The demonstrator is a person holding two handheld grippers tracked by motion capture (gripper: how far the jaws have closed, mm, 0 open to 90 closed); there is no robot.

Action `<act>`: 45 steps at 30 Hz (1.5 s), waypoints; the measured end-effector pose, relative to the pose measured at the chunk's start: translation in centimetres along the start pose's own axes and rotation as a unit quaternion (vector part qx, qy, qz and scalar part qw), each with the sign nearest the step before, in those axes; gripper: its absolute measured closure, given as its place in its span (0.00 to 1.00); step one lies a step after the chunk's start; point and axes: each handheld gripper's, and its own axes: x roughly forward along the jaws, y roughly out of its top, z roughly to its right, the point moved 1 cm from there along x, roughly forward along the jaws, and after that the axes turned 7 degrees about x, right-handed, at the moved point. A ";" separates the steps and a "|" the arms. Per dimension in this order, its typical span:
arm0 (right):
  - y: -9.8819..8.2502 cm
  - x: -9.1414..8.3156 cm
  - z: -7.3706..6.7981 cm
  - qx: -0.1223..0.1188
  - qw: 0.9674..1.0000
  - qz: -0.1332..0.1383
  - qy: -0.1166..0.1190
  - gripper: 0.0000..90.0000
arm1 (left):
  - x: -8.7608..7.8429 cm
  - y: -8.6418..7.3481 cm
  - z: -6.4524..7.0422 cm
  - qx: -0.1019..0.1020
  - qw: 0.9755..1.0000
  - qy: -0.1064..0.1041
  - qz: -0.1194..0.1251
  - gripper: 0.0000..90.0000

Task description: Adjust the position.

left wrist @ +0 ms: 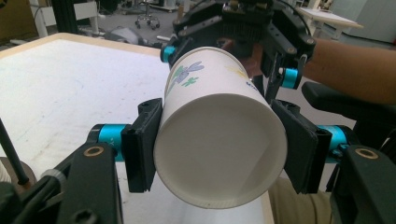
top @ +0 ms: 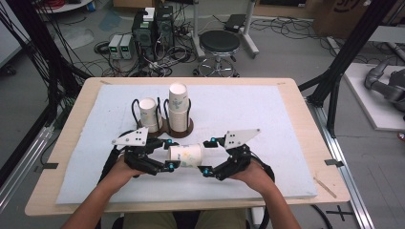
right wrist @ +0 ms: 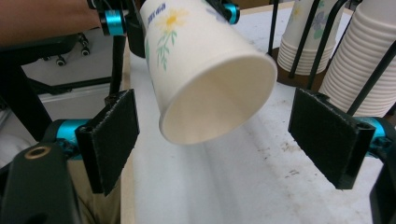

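A white paper cup point(top: 186, 156) with flower prints lies on its side in the air, between both grippers, just above the white mat point(top: 248, 114). My left gripper point(top: 169, 153) is shut on its base end; in the left gripper view the black pads point(left wrist: 142, 144) press both sides of the cup point(left wrist: 219, 140). My right gripper point(top: 207, 156) is open, its jaws on either side of the cup's mouth without touching. The right gripper view has the open mouth of the cup point(right wrist: 210, 70) facing the camera between spread pads point(right wrist: 114, 137).
Two stacks of paper cups point(top: 149, 113) point(top: 178, 107) stand upside down in black wire holders on a brown base point(top: 179, 130) just behind the grippers. The mat covers a wooden table point(top: 305, 124). A stool point(top: 219, 45) and computers are on the floor beyond.
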 end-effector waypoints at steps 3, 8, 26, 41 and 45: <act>-0.4 0.2 0.1 0.004 1.000 0.004 0.003 0.19 | 0.0 0.0 0.1 0.004 1.000 -0.002 0.001 0.41; -0.7 0.6 0.1 0.005 1.000 0.001 0.013 0.19 | -0.1 0.1 0.2 0.009 1.000 -0.009 0.007 0.41; -0.6 1.4 0.1 0.005 0.998 0.022 0.054 0.19 | 0.0 0.3 0.7 0.019 0.999 -0.035 0.025 0.41; -0.7 1.4 0.0 -0.009 0.997 0.027 0.068 0.39 | -0.1 -0.2 0.7 0.017 0.999 -0.035 0.021 0.41; -0.6 1.3 0.0 -0.013 0.997 0.022 0.070 0.40 | 0.0 -0.3 0.8 0.016 0.999 -0.033 0.017 0.41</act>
